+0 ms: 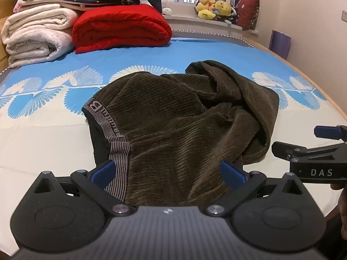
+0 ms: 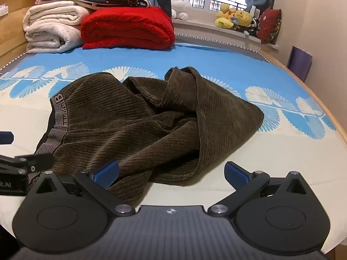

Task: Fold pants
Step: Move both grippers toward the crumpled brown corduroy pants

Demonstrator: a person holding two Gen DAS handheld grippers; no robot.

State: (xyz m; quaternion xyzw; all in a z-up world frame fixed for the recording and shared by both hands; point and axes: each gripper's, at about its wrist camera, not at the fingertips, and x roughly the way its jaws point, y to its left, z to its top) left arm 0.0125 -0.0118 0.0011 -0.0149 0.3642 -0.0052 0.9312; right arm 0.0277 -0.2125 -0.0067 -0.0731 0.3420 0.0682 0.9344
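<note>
Dark olive corduroy pants (image 1: 173, 119) lie crumpled on the bed, with a grey striped waistband (image 1: 112, 134) at the left. They also show in the right wrist view (image 2: 141, 119). My left gripper (image 1: 168, 171) is open, just above the near edge of the pants, with the waistband by its left finger. My right gripper (image 2: 171, 172) is open over the near hem, its left finger (image 2: 106, 172) above the cloth. Each gripper shows at the edge of the other's view: the right gripper (image 1: 312, 149) and the left gripper (image 2: 13, 151).
The bed (image 1: 43, 134) has a blue and white sheet. Folded white blankets (image 1: 36, 36) and a red blanket (image 1: 121, 28) are stacked at the far left. Plush toys (image 1: 214, 8) sit on the window sill. The bed's wooden edge (image 2: 325, 108) runs along the right.
</note>
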